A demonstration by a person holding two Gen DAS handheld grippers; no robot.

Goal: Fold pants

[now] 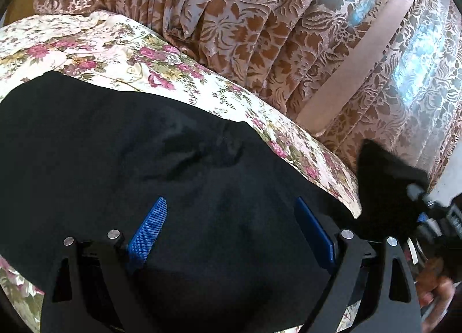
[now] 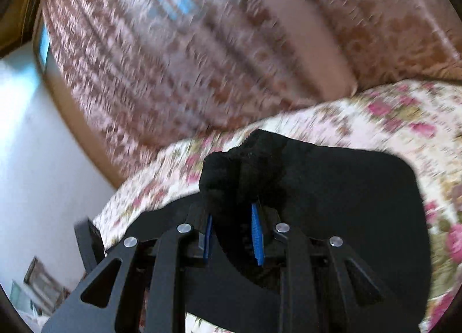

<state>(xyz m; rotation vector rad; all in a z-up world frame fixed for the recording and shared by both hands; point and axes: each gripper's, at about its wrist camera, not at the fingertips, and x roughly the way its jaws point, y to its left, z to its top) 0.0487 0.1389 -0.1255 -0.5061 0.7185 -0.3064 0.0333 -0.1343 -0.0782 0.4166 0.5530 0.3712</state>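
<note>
Black pants (image 1: pixel 121 145) lie spread on a floral bedspread (image 1: pixel 115 50). In the left wrist view my left gripper (image 1: pixel 231 206) hovers over the pants, its blue pads (image 1: pixel 150 223) far apart with only flat cloth beneath them. At that view's right edge my right gripper (image 1: pixel 424 211) carries a bunched end of the pants (image 1: pixel 381 177) off the bed's edge. The right wrist view is blurred by motion: my right gripper (image 2: pixel 232 217) is shut on a thick wad of black pants (image 2: pixel 239 165), lifted above the rest of the garment (image 2: pixel 346 203).
Heavy brown floral curtains (image 1: pixel 260 30) hang close behind the bed. The bedspread (image 2: pixel 389 119) reaches the bed's edge, with a white wall (image 2: pixel 26 131) beyond it. A hand (image 1: pixel 436 289) shows at the lower right of the left wrist view.
</note>
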